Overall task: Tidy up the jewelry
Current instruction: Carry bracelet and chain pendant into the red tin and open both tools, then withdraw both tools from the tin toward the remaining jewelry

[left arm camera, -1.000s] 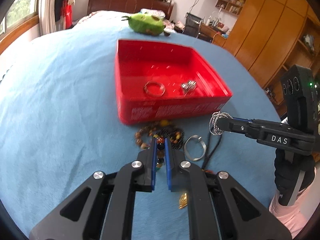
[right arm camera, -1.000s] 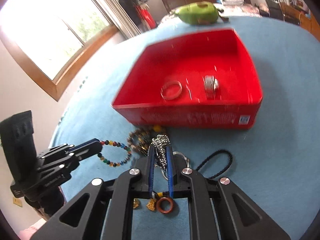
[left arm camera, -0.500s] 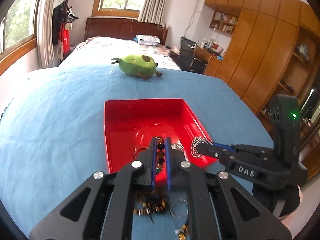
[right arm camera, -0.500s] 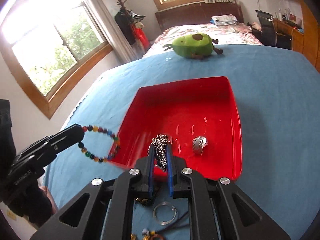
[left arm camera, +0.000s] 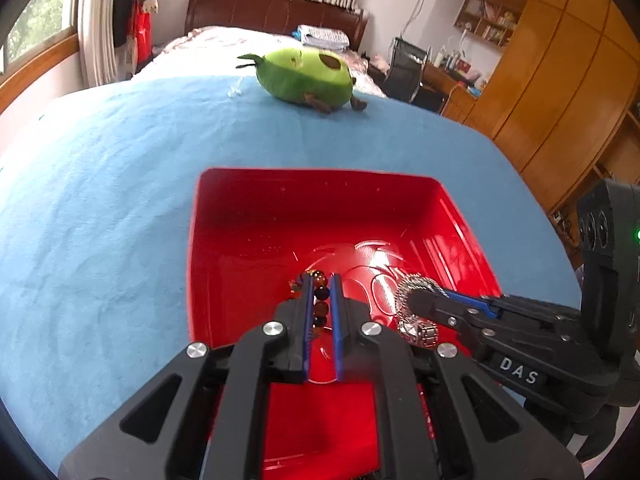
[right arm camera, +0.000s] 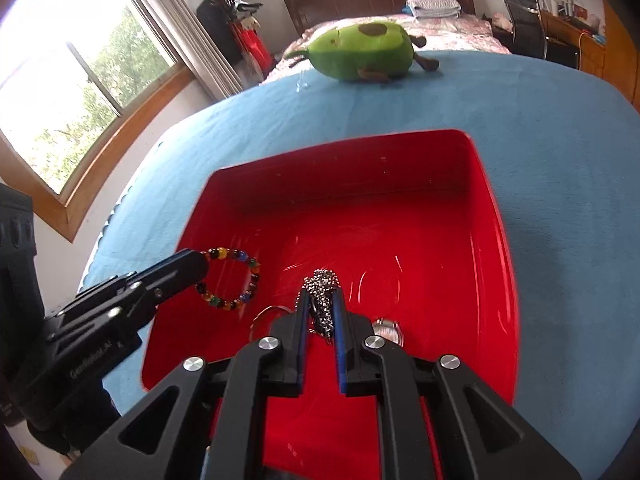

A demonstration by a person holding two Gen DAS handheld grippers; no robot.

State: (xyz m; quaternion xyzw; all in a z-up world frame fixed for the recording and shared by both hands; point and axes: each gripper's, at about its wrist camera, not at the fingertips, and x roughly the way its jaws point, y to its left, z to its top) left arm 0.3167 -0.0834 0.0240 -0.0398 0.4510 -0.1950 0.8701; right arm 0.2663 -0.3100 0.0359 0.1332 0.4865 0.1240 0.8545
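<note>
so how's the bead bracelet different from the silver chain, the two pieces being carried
The bead bracelet is a string of round multicoloured beads; the silver chain is fine metal links of one colour. The bracelet hangs as an open loop from the left claw, while the chain sits bunched in a clump between the fingers of the right claw, whose jaws are opening. Both are held over the red tray.

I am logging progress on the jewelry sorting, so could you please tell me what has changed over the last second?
Both tools carried their loads from the blue cloth in front of the red tray to over its inside: the left tool with the beaded bracelet, the right tool with the silver chain. The right jaws are opening with the chain between them. The ring, the watch and the avocado plush stayed put.
</note>
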